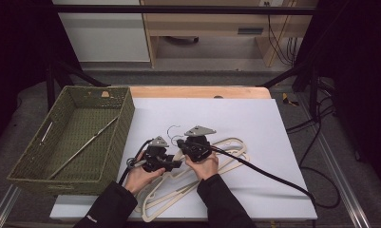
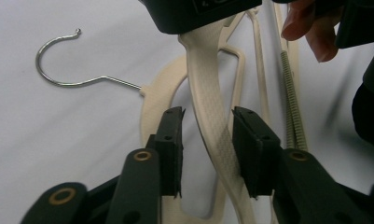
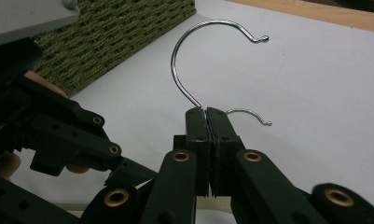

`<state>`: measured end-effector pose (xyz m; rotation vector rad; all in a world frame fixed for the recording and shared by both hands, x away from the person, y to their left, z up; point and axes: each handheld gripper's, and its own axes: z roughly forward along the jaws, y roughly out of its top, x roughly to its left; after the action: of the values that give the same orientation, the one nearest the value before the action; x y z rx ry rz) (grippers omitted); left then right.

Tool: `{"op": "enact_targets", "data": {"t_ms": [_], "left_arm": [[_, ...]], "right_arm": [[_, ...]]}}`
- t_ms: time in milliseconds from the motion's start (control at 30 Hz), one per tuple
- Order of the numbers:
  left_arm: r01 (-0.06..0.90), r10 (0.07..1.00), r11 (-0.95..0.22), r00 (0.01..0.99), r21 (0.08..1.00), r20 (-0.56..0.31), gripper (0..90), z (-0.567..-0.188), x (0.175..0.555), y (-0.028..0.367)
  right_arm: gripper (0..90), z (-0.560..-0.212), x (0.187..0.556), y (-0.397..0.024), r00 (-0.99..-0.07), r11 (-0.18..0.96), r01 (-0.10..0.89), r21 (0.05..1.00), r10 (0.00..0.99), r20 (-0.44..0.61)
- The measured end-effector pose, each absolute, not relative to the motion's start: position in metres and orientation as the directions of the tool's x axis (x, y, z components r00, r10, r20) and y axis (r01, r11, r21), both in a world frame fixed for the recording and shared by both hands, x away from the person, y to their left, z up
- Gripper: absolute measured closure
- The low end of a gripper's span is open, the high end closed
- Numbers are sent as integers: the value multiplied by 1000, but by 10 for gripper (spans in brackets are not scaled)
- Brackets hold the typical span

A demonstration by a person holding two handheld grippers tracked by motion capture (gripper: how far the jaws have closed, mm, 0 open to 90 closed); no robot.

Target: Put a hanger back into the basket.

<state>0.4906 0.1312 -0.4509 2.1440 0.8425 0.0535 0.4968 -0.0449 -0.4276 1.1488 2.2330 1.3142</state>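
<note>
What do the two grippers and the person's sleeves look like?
Both the left gripper and the right gripper are black, with brass-coloured rivets and a grey three-cornered plate on top. A black cable trails from the right one. The sleeves are black.

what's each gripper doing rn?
Left gripper: jaws around a cream hanger's arm, gaps each side, no grip yet.
Right gripper: shut on a hanger's hook.

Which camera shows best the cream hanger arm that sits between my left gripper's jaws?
The left gripper view: the textured hanger arm runs between the left gripper pads. The high view shows the cream hangers small, partly under the hands. The right gripper view gives just a cream sliver.
</note>
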Motion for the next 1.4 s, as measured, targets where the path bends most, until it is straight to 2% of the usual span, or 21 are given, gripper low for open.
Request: {"op": "enact_targets", "data": {"t_ms": [100,300,500,633,733,1033,1233,1400], "left_arm": [[557,585,-446,774,701,-242,725,-448,489,130],[581,601,-424,755,695,-264,752,-443,484,127],[594,615,-373,734,713,-288,784,-435,474,125],[587,602,-354,739,728,-303,815,-427,467,123],[577,586,-355,751,736,-306,828,-422,461,120],[529,524,-393,801,752,-289,859,-409,441,108],[485,512,-402,822,777,-248,861,-398,431,107],[443,518,-399,831,803,-201,861,-381,425,114]], "right_arm": [[892,-426,495,-46,-636,257,476,841,761,127],[875,-422,489,-50,-651,280,444,851,753,92],[748,-409,474,-72,-668,256,403,879,739,91],[620,-399,461,-101,-690,229,380,896,716,109],[507,-399,450,-123,-702,233,343,910,707,83],[217,-406,430,-178,-666,156,322,934,738,107],[88,-404,420,-206,-655,108,311,944,745,131],[69,-400,416,-219,-648,106,293,950,753,116]]}}
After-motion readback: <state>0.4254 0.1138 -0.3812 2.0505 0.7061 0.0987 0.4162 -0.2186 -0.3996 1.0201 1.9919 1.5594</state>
